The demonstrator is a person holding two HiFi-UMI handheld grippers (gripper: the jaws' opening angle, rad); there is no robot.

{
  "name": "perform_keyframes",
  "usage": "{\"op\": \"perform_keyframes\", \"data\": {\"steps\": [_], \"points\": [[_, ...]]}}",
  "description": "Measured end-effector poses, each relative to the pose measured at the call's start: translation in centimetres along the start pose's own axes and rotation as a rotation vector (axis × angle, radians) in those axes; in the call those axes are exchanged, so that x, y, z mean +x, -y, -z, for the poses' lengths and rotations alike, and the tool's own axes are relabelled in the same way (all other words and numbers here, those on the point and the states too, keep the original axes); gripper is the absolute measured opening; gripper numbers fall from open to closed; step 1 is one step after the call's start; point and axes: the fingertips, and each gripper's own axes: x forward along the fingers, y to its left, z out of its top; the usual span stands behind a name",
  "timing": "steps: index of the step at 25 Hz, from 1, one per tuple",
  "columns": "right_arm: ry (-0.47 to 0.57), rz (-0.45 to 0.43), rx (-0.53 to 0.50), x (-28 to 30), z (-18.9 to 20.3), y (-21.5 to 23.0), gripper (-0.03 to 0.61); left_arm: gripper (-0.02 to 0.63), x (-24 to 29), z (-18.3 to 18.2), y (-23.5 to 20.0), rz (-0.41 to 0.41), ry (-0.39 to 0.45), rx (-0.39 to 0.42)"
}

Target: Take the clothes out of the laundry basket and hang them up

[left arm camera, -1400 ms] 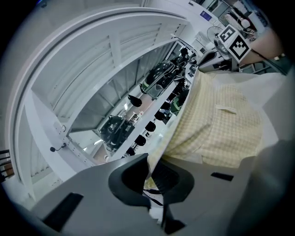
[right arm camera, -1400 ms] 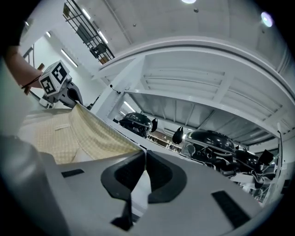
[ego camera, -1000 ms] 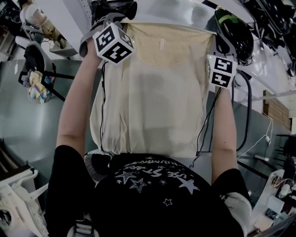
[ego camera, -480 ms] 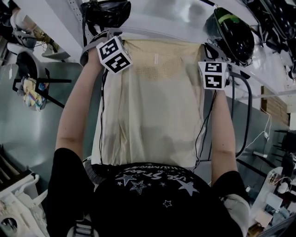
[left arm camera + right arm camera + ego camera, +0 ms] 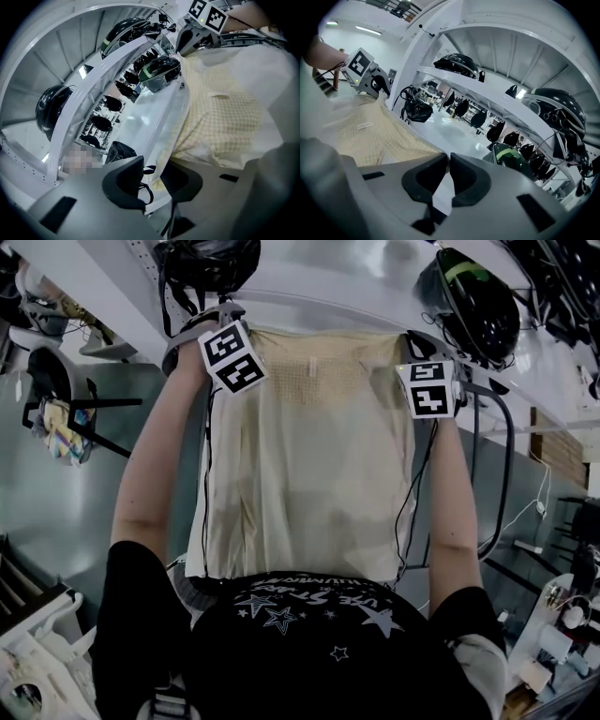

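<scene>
Cream shirt [image 5: 309, 474] hangs spread between left gripper [image 5: 157, 180] and right gripper [image 5: 447, 180], top edge level along the white rack [image 5: 101, 70] just ahead; right jaws pinch 1 corner, left jaws have just been opening, cloth edge loose between them, so the right is judged the sole hold.

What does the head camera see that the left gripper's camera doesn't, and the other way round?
Only the head view shows the person's black star-print T-shirt, both arms and a colourful cloth on a stand at the left. Only the left gripper view shows the left gripper from close up: its jaws stand apart, having just been opening, with the cream shirt running its edge between them. Both views show the cream shirt, the right gripper at its other top corner, and the green-striped helmet on the white rack.
</scene>
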Motion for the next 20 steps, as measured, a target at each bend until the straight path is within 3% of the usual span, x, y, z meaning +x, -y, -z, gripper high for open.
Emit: {"op": "perform_keyframes", "data": {"steps": [7, 15, 20], "points": [[-0.026, -0.022, 0.0, 0.0, 0.2, 0.2, 0.135, 0.284, 0.1, 0.7, 0.3, 0.057, -0.025, -0.023], [-0.03, -0.111, -0.052, -0.5, -0.3, -1.0, 0.255, 0.339, -1.8, 0.9, 0.2, 0.104, 0.016, -0.102], [-0.068, -0.122, -0.055, -1.6, -0.3, -1.3, 0.267, 0.345, -3.5, 0.7, 0.2, 0.085, 0.025, -0.146]]}}
